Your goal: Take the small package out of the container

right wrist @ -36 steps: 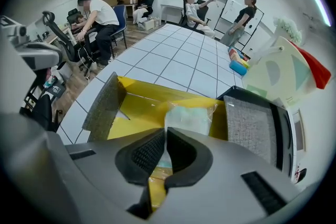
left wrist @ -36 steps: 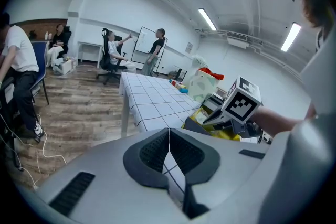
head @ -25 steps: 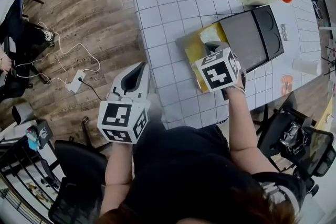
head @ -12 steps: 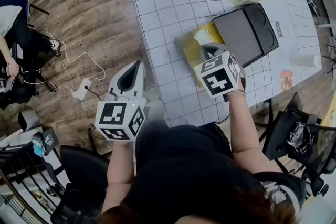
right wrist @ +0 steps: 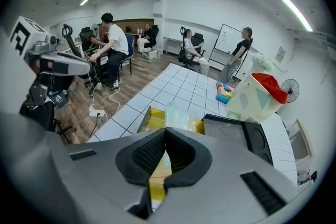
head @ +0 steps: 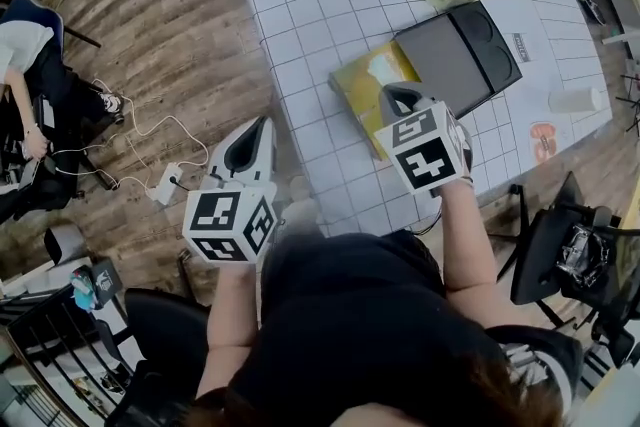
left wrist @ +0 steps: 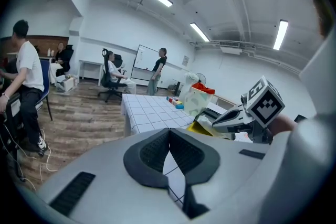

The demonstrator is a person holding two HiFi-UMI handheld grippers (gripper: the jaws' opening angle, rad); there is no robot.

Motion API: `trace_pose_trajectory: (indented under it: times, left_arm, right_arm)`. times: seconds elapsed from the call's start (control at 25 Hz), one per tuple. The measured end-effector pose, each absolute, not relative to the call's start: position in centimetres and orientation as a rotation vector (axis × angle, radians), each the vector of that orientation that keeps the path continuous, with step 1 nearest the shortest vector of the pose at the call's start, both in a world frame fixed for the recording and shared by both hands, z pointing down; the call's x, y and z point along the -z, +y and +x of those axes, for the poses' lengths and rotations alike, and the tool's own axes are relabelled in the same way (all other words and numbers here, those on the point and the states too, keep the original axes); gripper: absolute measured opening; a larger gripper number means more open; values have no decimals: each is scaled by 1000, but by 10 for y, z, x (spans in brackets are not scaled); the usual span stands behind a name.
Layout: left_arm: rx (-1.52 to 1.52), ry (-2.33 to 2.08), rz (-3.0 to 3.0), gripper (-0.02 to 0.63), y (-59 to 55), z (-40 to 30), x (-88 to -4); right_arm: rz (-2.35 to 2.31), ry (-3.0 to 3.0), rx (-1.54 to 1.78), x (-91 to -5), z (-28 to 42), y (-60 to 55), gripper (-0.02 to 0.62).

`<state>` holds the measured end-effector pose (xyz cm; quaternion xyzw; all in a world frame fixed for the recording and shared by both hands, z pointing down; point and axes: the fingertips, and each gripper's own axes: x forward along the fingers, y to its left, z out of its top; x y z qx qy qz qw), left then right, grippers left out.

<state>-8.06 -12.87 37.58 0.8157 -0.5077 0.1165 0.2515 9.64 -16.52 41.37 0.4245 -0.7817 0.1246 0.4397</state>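
Forward, right gripper (head: 397,98) over yellow container (head: 358,87)

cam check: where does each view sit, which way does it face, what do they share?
Head view: on the person's head, facing steeply down at the table and floor; both arms, left gripper and right gripper show.
Left gripper view: on the left gripper, facing along its shut jaws toward the table; the right gripper shows at right.
Right gripper view: on the right gripper, facing over its shut jaws at the yellow container; the left gripper shows at left.
Shared: all three see the table and yellow container.
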Motion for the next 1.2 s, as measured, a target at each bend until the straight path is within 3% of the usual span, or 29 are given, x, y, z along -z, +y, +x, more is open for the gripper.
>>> trace_pose_trajectory:
  times: [1.2]
  left_arm:
    - [-301,-1357,2299,26,-110,-63,-351]
  right_arm:
    - [1221,-2144,-369,-353,112,-116,15]
